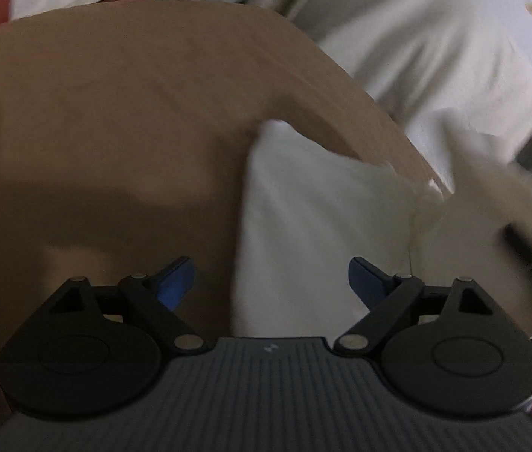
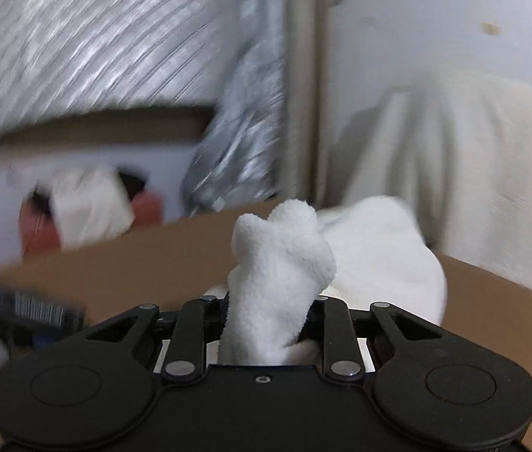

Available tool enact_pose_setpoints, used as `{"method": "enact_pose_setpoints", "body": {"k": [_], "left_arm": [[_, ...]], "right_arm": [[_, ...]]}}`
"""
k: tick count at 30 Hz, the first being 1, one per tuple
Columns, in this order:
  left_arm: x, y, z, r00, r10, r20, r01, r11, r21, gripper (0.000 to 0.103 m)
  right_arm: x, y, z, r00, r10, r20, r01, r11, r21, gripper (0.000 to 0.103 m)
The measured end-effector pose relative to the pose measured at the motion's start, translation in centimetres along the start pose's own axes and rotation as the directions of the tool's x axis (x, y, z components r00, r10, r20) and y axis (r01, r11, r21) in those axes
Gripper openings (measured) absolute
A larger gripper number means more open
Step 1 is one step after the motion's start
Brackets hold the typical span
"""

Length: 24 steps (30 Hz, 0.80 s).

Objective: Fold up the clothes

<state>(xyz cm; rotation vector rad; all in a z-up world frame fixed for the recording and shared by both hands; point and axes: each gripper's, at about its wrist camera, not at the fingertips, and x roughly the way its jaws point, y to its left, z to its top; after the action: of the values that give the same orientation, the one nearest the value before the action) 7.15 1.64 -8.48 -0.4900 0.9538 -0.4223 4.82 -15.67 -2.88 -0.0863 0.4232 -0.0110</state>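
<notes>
white terry cloth (image 2: 281,263) bunched and pinched in the right gripper (image 2: 266,324), trailing onto the brown surface (image 1: 96,132). left gripper (image 1: 271,282) spread wide, empty, above cloth and surface. no neat fold visible; how far along, hard to judge.

We hold our left black two-finger gripper (image 1: 270,282) with its blue-tipped fingers (image 1: 175,282) spread wide and bare. Our right black two-finger gripper (image 2: 266,324) is clamped, fingers drawn together.
</notes>
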Motion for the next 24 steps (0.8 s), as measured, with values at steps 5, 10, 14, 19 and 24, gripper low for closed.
{"method": "enact_pose_setpoints", "body": {"k": [5,10,14,19,24], "left_arm": [[0.6,1.2,0.1,1.000,-0.023,-0.016,0.023,0.999,-0.039,0.089],[0.5,1.6,0.4,0.989,-0.145,0.000,0.145,0.986,-0.082,0.089],[0.1,1.8,0.5,0.961,-0.274,0.032,0.276,0.952,-0.131,0.089],[0.7,2.0,0.5,0.964,-0.264,0.036,0.266,0.951,-0.156,0.089],[1.8,0.7,0.5,0.969,-0.246,0.009,0.246,0.966,-0.073,0.089]], "right_arm": [[2.8,4.6,-6.3,0.989,0.066,-0.129,-0.073,0.996,-0.044,0.027],[0.1,4.1,-6.0,0.995,0.092,-0.038,-0.092,0.996,-0.008,0.027],[-2.6,3.7,-4.7,0.976,0.187,0.108,-0.189,0.982,0.007,0.027],[-1.4,5.5,-6.7,0.946,0.318,0.064,-0.319,0.948,-0.005,0.027],[-0.5,7.9,-7.8,0.919,0.395,0.008,-0.394,0.918,-0.045,0.025]]}}
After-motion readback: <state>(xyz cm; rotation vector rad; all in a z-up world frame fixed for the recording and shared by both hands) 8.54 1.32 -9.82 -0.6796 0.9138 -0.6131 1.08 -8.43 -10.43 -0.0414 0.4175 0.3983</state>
